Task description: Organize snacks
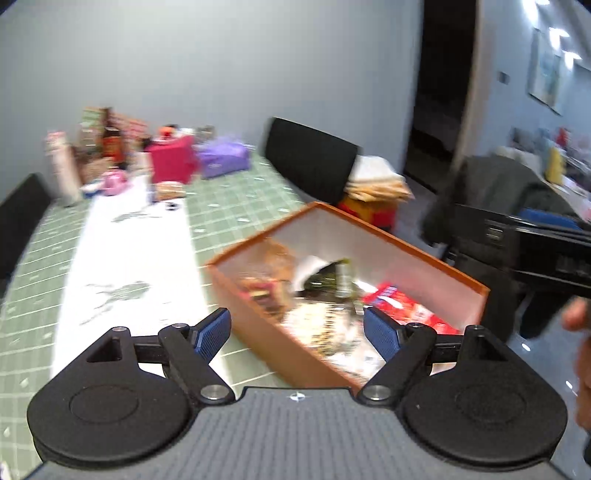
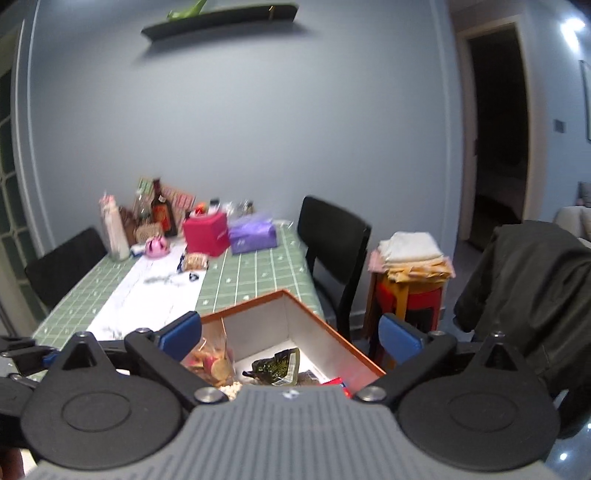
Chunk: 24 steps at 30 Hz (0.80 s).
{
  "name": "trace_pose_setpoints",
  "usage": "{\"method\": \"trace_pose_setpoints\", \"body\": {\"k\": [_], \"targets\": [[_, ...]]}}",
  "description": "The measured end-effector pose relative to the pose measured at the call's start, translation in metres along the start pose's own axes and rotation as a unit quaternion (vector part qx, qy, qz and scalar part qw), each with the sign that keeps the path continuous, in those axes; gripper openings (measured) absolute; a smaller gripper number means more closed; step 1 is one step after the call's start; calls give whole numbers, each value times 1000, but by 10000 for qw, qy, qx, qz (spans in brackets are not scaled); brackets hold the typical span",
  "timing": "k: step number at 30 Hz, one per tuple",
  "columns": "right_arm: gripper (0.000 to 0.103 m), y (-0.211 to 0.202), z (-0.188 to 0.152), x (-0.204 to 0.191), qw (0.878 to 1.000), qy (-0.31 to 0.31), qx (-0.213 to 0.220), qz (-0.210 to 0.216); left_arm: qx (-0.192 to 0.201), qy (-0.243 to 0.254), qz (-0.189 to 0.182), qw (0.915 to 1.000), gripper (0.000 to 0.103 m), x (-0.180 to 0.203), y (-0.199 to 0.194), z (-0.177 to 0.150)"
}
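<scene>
Both fisheye views bend straight lines strongly near the edges. The room is moderately bright, with a cool tone. Ceiling lights burn out to white at the top right corner. The white runner on the table is overexposed in the left wrist view. There, the orange box and its contents are smeared by motion blur. The right wrist view is sharper, though the far end of the table is soft.

Both your wrist views look forward, close above the orange box, sharing the far table.
</scene>
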State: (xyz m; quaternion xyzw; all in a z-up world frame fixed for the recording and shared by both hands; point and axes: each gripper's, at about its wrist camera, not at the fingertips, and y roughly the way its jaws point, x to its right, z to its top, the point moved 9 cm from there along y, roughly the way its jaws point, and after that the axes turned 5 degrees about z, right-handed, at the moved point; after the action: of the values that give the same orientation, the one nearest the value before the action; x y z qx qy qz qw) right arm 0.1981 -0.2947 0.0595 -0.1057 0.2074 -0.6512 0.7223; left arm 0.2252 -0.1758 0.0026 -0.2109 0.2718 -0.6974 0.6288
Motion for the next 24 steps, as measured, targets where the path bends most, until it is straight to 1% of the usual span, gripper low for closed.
{"method": "trace_pose_setpoints", "body": {"k": [2,4,8,10,12,15,18,20,24], "targets": [[100,-7,-6,-2,9999,166,-7,-24,-57,-53,-32,10000,96,-3,-1,-4],[100,-15,-13,-4,9996,237,-35,-137,-120,38,-38,9999,96,0,-1,-6],[100,-28,-30,-2,9979,263,-142,-573,139,305,-48,9994,96,0,-17,-21],[100,-33,-39,-1,9967,220,-188,-764,145,349,-81,9993,96,4,-21,-27],[100,-37,-50,-1,9952,189,-321,-908,112,249,-77,9996,96,3,-23,-30],[100,-36,-67,0,9910,223,-699,-1117,58,62,-91,9999,96,0,-19,-35],[100,-34,-78,2,9883,310,-937,-1162,-158,49,-19,9999,96,-2,-12,-42],[100,-32,-82,2,9873,306,-1038,-1167,-285,63,-49,9996,96,-2,-8,-47],[100,-28,-89,1,9858,348,-1198,-1127,-341,247,98,9991,96,-1,-4,-53]]}}
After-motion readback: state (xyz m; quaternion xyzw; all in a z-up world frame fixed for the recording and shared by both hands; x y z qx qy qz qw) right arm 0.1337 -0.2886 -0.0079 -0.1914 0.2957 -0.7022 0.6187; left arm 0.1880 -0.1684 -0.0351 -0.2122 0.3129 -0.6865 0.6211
